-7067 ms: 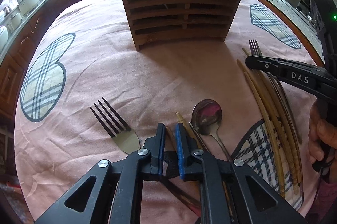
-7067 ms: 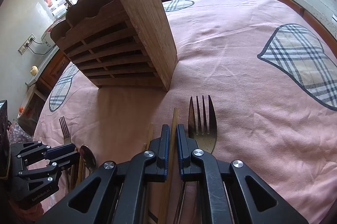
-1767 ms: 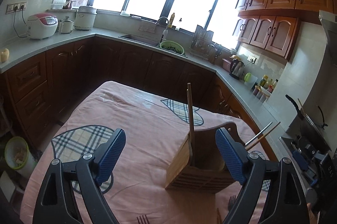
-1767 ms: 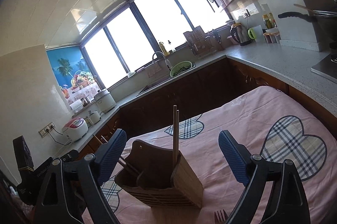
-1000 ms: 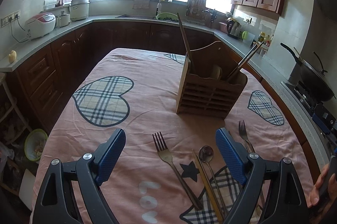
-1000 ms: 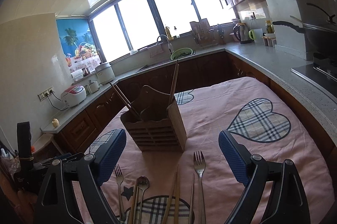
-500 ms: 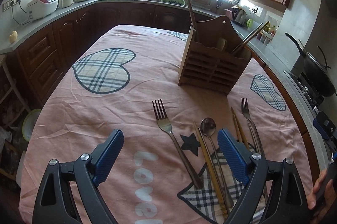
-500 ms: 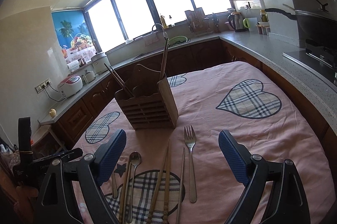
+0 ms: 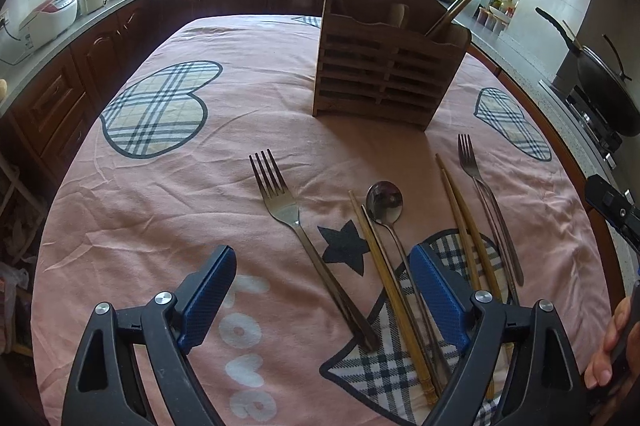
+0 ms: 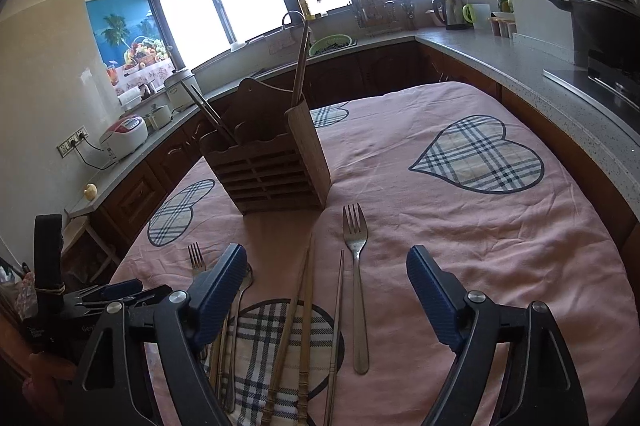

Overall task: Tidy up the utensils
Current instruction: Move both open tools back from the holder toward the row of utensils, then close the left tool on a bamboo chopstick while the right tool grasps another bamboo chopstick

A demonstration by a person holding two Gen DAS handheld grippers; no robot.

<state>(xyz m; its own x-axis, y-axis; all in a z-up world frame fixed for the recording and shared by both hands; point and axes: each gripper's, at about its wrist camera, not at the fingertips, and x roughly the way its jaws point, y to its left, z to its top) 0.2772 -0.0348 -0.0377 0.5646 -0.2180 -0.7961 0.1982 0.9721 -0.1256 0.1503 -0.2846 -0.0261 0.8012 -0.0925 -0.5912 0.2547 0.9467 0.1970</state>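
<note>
A wooden utensil holder (image 9: 388, 66) stands upright on the pink tablecloth, with chopsticks in its left and right compartments; it also shows in the right wrist view (image 10: 272, 170). On the cloth lie a fork (image 9: 304, 230), a spoon (image 9: 386, 206), bamboo chopsticks (image 9: 384, 282) and a second fork (image 9: 486, 202). My left gripper (image 9: 322, 294) is open and empty, low over the first fork's handle. My right gripper (image 10: 326, 290) is open and empty above chopsticks (image 10: 304, 310) and the fork (image 10: 357, 266).
The round table (image 10: 500, 238) has plaid heart prints. Kitchen counters (image 10: 500, 50) curve around it, with a wok (image 9: 608, 86) on the stove at right and rice cookers (image 9: 48, 18) at left. The left gripper's body shows in the right wrist view (image 10: 100, 302).
Both grippers have come down from above the holder, after letting go of chopsticks now standing in it, and tilted toward the utensils on the cloth. Both stay open.
</note>
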